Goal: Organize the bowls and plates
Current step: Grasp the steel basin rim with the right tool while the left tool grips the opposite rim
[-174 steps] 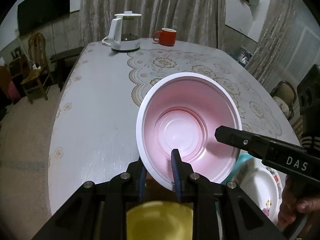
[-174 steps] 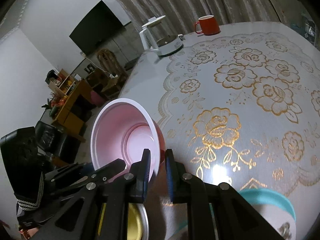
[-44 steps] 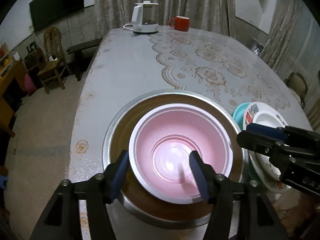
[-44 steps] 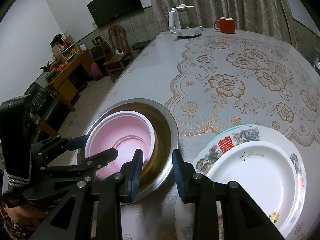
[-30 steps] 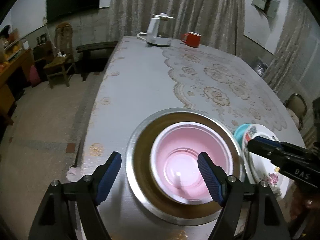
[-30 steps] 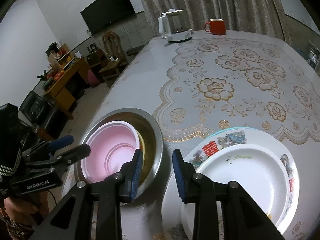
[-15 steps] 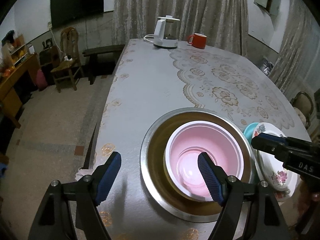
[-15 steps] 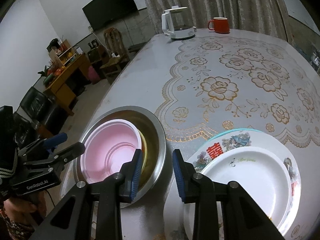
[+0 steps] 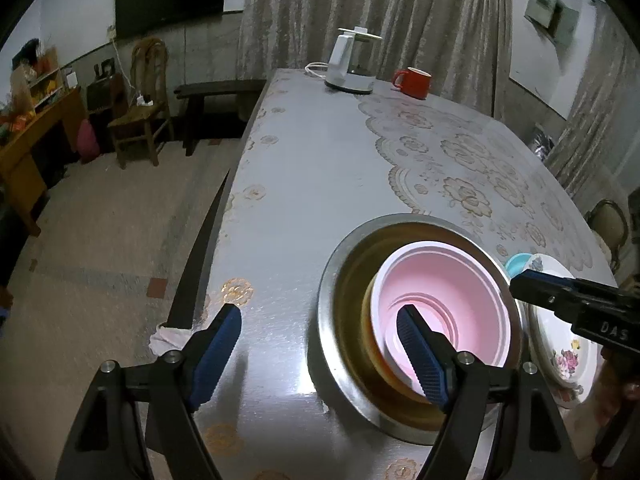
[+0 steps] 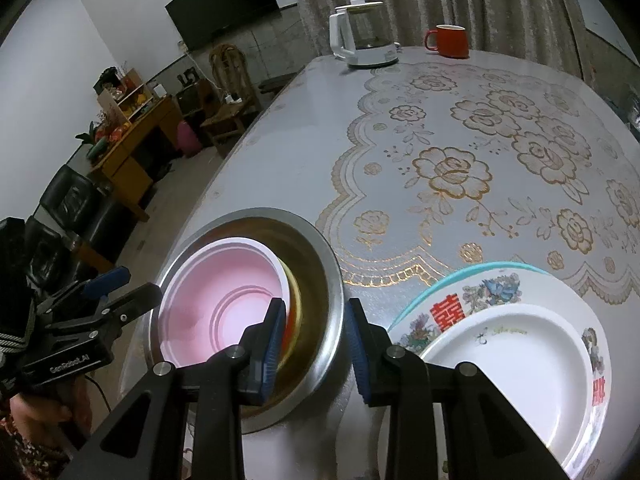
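A pink bowl (image 9: 444, 296) sits nested on a yellow bowl (image 10: 295, 296) inside a wide steel basin (image 9: 340, 280) near the table's front edge; the pink bowl (image 10: 220, 304) and basin (image 10: 332, 276) also show in the right wrist view. My left gripper (image 9: 320, 344) is wide open and empty, over the basin's left rim. My right gripper (image 10: 314, 332) is open and empty, its jaws either side of the basin's right rim. Right of the basin a white plate (image 10: 516, 368) lies on a flowered plate (image 10: 496, 284), over a teal plate (image 10: 480, 270).
A white electric kettle (image 9: 350, 66) and a red mug (image 9: 414, 82) stand at the table's far end. The patterned tablecloth (image 10: 460, 152) covers the table. The table's left edge (image 9: 224, 216) drops to the floor; a chair (image 9: 140, 112) stands beyond.
My left gripper let go of the pink bowl, opened wide and drew back to the left. My right gripper opened slightly and stays by the basin's rim. The bowl rests in the basin.
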